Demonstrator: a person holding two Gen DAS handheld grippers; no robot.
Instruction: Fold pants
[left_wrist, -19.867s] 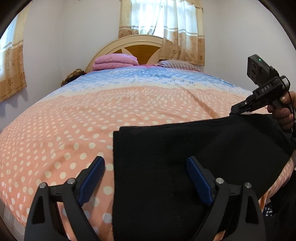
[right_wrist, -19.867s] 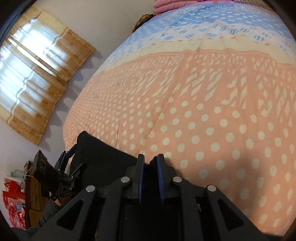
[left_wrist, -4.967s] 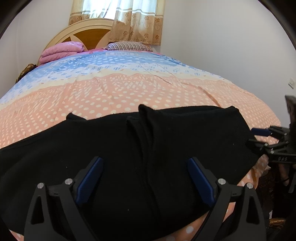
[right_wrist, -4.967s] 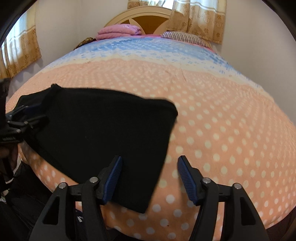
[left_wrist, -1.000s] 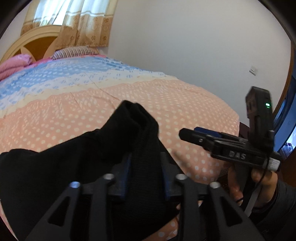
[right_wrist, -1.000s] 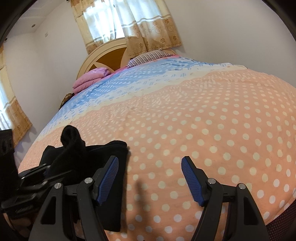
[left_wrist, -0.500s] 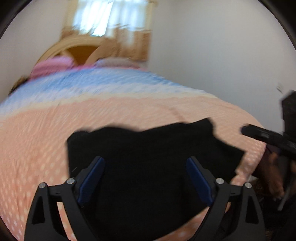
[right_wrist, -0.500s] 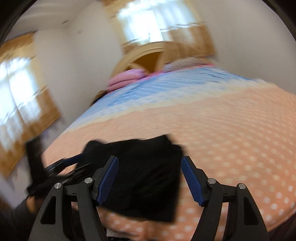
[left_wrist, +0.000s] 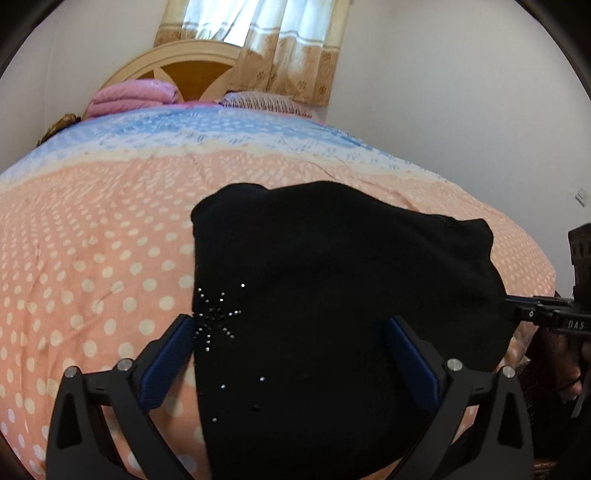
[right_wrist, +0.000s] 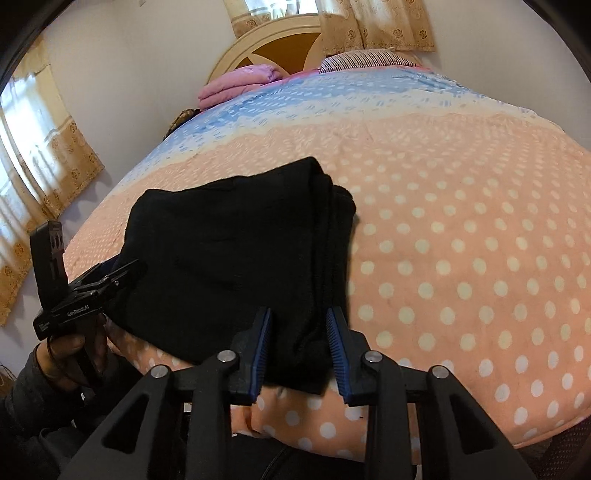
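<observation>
We are holding the left claw (left_wrist: 288, 354) at its widest over the near edge of the bed (left_wrist: 92, 236); its jaws have just been opening and its blue pads (left_wrist: 170, 362) are standing clear to either side of the cloth, gripping nothing. That reads to us as a release: the fold is laid and the cloth is being left to settle.

The right claw (right_wrist: 299, 350) is sitting at the near edge too, its jaws partly drawn in and just closing around the stacked right-hand edge of the pants (right_wrist: 240, 258). Cloth is lying between the pads; whether they are pressing it yet we cannot tell. We are judging this a pinch to square up or carry the layered edge.

The pants are lying as a compact black bundle near the near edge of the bed, several layers showing along the right side, small studs (left_wrist: 218, 317) glinting on top.

Farther off, a pink folded blanket (left_wrist: 133, 96) and a striped pillow (left_wrist: 258, 103) are resting at the head edge, below the headboard (left_wrist: 192, 62).
</observation>
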